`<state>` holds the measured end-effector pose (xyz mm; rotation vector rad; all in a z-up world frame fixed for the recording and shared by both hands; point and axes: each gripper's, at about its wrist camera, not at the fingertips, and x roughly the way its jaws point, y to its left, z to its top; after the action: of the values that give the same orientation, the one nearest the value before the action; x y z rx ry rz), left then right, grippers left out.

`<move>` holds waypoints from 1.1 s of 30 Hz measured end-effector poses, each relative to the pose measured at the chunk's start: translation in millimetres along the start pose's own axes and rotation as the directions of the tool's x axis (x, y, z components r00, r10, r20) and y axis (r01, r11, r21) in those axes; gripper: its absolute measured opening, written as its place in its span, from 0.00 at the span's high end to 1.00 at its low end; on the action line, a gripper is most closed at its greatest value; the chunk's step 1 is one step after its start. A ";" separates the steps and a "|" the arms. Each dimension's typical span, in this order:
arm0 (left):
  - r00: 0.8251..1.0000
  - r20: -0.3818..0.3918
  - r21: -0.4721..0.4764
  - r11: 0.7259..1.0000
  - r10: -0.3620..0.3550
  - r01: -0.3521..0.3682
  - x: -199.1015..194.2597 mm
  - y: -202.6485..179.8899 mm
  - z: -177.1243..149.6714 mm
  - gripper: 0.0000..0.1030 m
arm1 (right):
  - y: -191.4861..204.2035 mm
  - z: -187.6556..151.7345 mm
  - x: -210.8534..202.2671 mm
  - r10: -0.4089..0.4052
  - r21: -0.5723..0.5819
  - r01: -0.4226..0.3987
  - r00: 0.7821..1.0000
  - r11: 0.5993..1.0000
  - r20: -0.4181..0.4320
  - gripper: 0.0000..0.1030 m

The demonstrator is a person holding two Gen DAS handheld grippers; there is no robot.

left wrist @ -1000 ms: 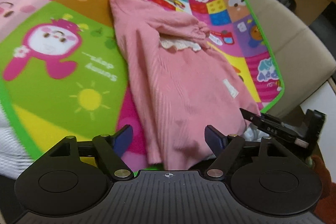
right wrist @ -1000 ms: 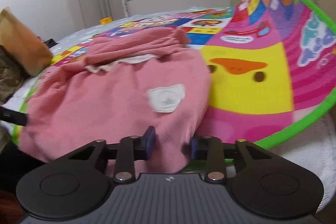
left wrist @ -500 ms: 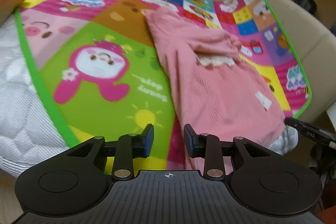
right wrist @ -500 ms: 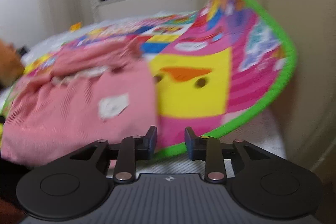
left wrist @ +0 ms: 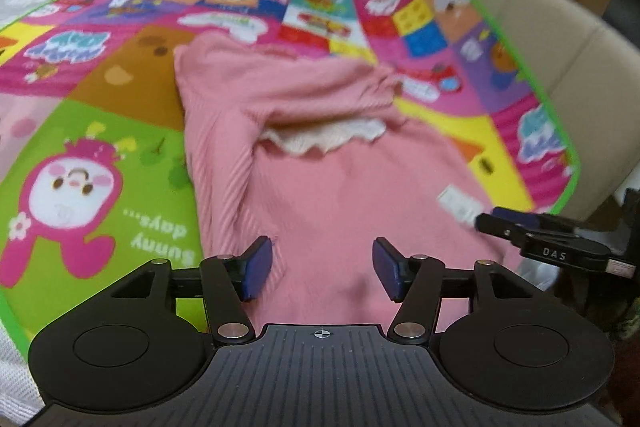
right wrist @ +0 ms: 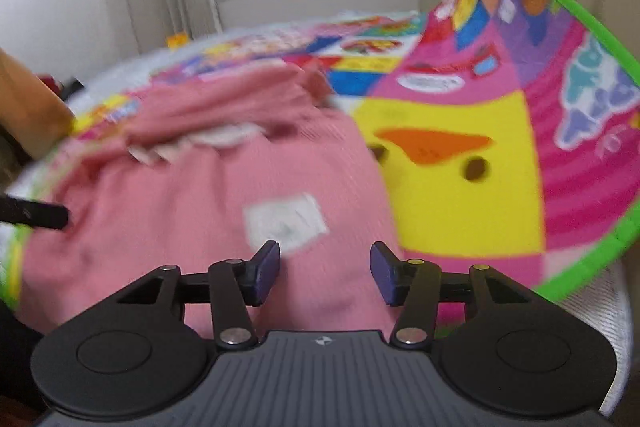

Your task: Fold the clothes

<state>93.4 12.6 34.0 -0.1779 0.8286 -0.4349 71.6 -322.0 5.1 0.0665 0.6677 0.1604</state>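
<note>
Bright cartoon play mat (left wrist: pixel 100 131) covers bed. Left wrist view: pink ribbed garment (left wrist: pixel 320 163) just ahead of left gripper (left wrist: pixel 322 269), hem between wide-open jaws, nothing gripped; half second ago jaws nearly closed, off to garment's left. Long axis runs away from gripper, lace collar (left wrist: pixel 328 141) at far end. Right wrist view: blurred; right gripper (right wrist: pixel 324 273) open, empty, over garment's near edge by white label (right wrist: pixel 286 221); earlier narrower, over mat edge.
</note>
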 end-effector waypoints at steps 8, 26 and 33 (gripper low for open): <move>1.000 -0.014 0.001 1.000 -0.010 0.010 4.3 2.7 -3.6 0.31 | -27.9 8.1 -19.5 -0.092 0.049 0.091 0.995 0.995 0.034 0.40; 1.000 -0.026 0.019 1.000 0.000 0.000 6.0 -2.7 -3.0 0.27 | 3.7 21.3 0.7 -0.006 -0.039 0.009 0.998 0.999 0.062 0.77; 1.000 -0.024 0.007 1.000 0.004 -0.004 -0.6 3.2 -5.2 0.27 | -14.4 9.1 4.5 -0.099 -0.013 0.099 0.995 0.995 -0.015 0.73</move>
<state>90.2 15.7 29.9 -0.1648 0.8508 -0.4366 82.6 -335.5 7.8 0.0208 0.6840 0.0695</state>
